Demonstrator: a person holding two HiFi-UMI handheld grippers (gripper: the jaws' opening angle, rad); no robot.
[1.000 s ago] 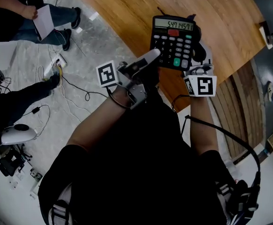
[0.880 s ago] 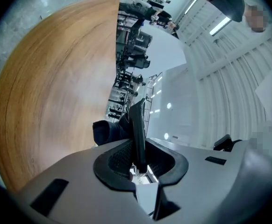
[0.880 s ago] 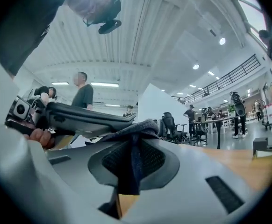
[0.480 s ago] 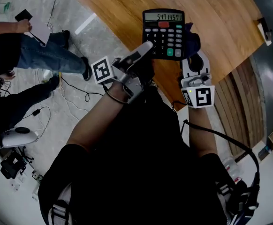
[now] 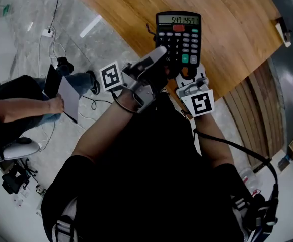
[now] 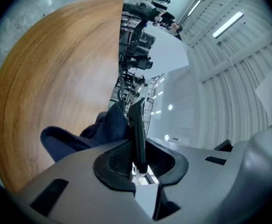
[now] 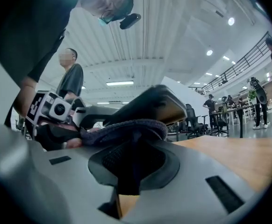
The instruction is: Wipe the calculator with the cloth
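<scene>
Two hand-held grippers work above the desk (image 5: pixel 237 29). The left hand-held gripper (image 5: pixel 161 57) is clamped narrow on the calculator (image 5: pixel 179 37) at its 7 o'clock edge, keys up and display lit. The right hand-held gripper (image 7: pixel 131 167) pinches the dark blue cloth (image 7: pixel 126 129). A second ago the cloth bulged at the calculator's 3 o'clock side. The right one has now slid round to 6 o'clock, with the cloth tucked underneath. The wipe seems under way along the underside, and the key face is probably still to do.
</scene>
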